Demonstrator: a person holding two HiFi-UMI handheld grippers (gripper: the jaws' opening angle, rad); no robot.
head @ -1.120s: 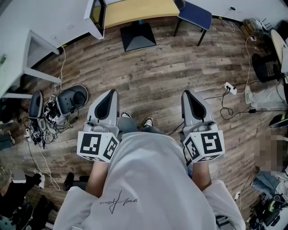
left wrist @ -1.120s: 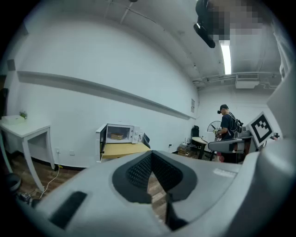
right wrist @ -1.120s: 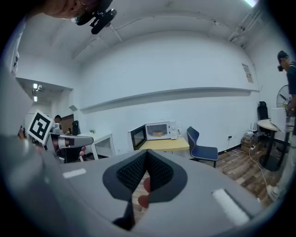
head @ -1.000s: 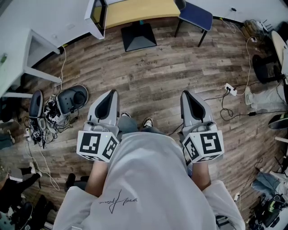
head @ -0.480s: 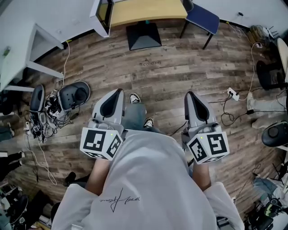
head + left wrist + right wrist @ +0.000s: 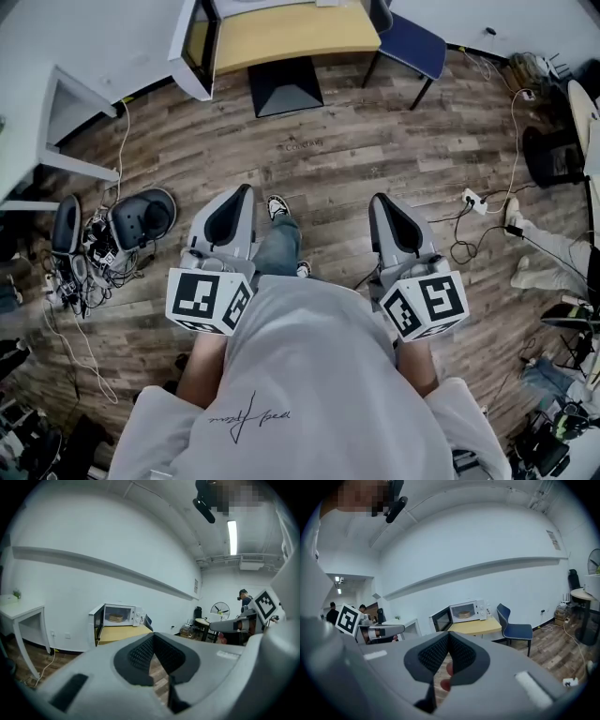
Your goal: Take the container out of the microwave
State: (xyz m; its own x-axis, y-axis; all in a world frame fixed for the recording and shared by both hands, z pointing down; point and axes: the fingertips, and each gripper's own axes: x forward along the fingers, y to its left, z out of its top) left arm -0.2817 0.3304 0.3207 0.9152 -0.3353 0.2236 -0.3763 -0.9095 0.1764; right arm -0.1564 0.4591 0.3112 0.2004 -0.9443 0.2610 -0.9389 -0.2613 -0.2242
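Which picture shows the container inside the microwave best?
The left gripper view, narrowly: it looks straight into the open microwave at the brown container. The right gripper view shows it about as well. The head view, looking down from above, hides it.

Microwave's [image 6: 480, 610] white, the container [image 6: 463, 614] is tan, desk [image 6: 281, 33] top is pale yellow. Chair's [image 6: 412, 42] blue and the floor's [image 6: 375, 150] brown wood-grain planks.

White tee [image 6: 309, 384], seemingly jeans [image 6: 281, 248], grey tongs [image 6: 234, 193] [image 6: 382, 201]

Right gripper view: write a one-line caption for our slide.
Right gripper, jaws shut and empty, faces an open microwave on a wooden table, container inside, blue chair alongside.
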